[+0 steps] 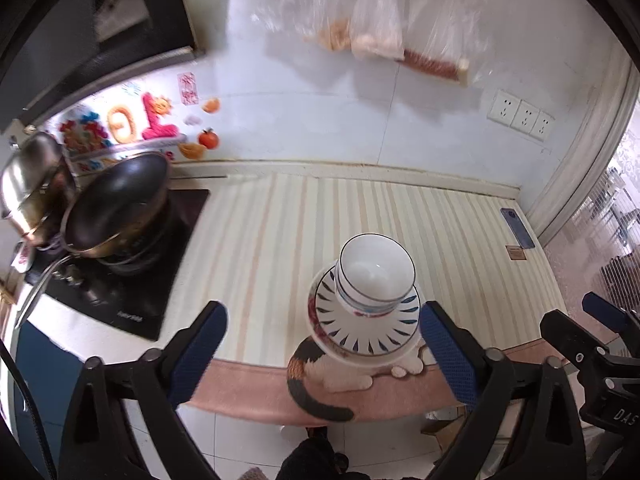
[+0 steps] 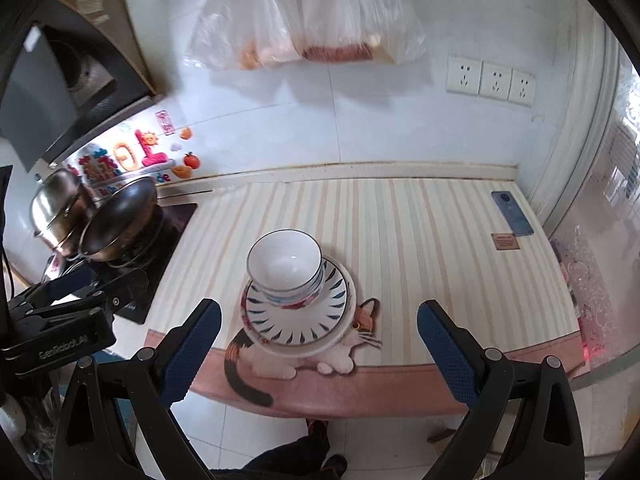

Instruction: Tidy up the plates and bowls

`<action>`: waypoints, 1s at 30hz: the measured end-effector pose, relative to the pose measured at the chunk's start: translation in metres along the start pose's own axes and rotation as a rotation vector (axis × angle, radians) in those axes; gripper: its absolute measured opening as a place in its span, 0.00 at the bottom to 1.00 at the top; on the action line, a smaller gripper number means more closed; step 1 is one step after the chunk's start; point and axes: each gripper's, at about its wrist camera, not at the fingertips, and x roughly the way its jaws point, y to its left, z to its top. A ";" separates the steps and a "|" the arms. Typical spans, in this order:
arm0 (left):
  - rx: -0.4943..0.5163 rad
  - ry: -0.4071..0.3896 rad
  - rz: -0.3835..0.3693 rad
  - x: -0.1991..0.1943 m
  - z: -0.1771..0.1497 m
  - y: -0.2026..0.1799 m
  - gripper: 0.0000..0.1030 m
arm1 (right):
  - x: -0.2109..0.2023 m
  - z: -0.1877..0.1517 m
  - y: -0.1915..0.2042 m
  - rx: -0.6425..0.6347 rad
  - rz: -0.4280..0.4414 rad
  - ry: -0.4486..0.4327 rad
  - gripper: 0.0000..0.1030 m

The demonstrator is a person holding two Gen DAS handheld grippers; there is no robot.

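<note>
Both grippers hang above the counter edge, empty. The left gripper (image 1: 324, 344) has its fingers spread wide, and so has the right gripper (image 2: 320, 340). The bowls (image 2: 285, 266), nested, stand on stacked plates (image 2: 296, 320) near the front of the striped mat (image 2: 420, 240), over a cat picture (image 2: 360, 344). The left gripper's body reads "GenRobot.AI". Far right lies a phone (image 2: 512, 214), beside it a small brown label (image 2: 505, 241), unreadable.
</note>
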 end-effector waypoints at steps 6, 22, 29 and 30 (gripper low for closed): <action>0.006 -0.053 0.018 -0.056 -0.028 -0.008 1.00 | -0.064 -0.029 0.005 -0.016 0.001 -0.053 0.98; 0.049 -0.163 0.029 -0.158 -0.084 0.002 1.00 | -0.177 -0.096 0.039 -0.020 -0.025 -0.153 0.98; 0.048 -0.135 0.012 -0.171 -0.108 0.018 1.00 | -0.211 -0.120 0.063 -0.025 -0.054 -0.184 0.98; 0.050 -0.131 0.009 -0.172 -0.110 0.019 1.00 | -0.212 -0.122 0.065 -0.023 -0.054 -0.184 0.98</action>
